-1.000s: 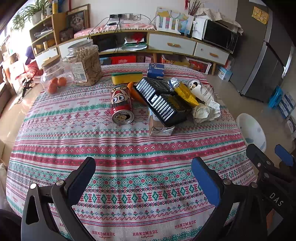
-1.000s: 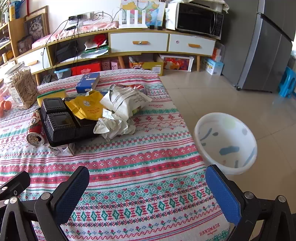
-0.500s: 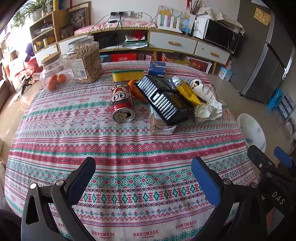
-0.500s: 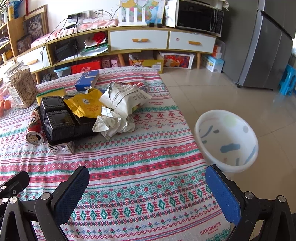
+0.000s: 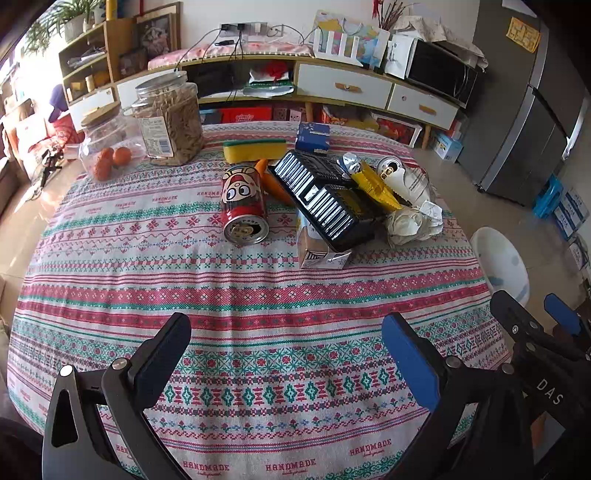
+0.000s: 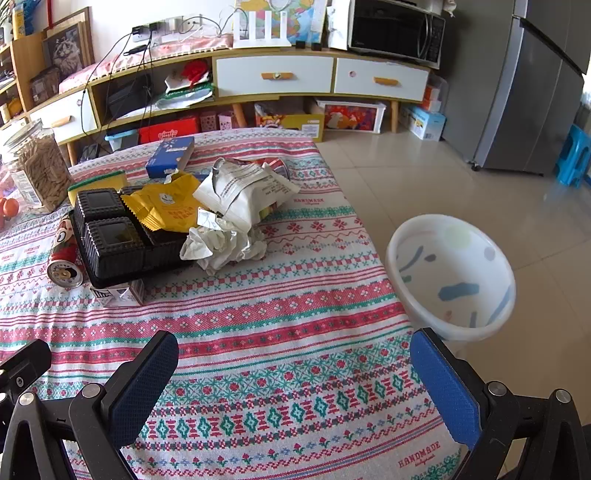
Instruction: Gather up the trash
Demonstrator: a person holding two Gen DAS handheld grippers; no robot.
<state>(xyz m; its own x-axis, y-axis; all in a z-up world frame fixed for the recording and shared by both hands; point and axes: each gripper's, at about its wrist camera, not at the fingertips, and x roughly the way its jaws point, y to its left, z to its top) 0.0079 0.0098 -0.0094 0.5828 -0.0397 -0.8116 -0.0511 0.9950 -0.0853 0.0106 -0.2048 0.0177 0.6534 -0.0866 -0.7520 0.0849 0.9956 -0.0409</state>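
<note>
A heap of trash lies mid-table: a red drink can (image 5: 243,205) on its side, a black plastic tray (image 5: 325,203) resting on a small carton (image 5: 321,254), a yellow wrapper (image 6: 168,206), a white printed bag (image 6: 245,188) and crumpled white paper (image 6: 221,247). A second open can (image 5: 388,168) lies behind the heap. A white basin (image 6: 452,275) stands on the floor right of the table. My left gripper (image 5: 286,349) hovers open over the near tablecloth, empty. My right gripper (image 6: 295,369) is open too, near the table's right edge, also visible in the left wrist view (image 5: 532,319).
Two clear jars (image 5: 168,118), a yellow-green sponge (image 5: 255,149), a blue box (image 6: 170,157) and an orange item (image 5: 271,179) sit toward the table's far side. Behind stand a low cabinet (image 6: 277,75), a microwave (image 6: 397,29) and a fridge (image 6: 532,92). Tiled floor lies to the right.
Both views have shifted slightly, with the heap sitting a little lower and nearer in frame. Both grippers stay open and nothing on the table has moved.
</note>
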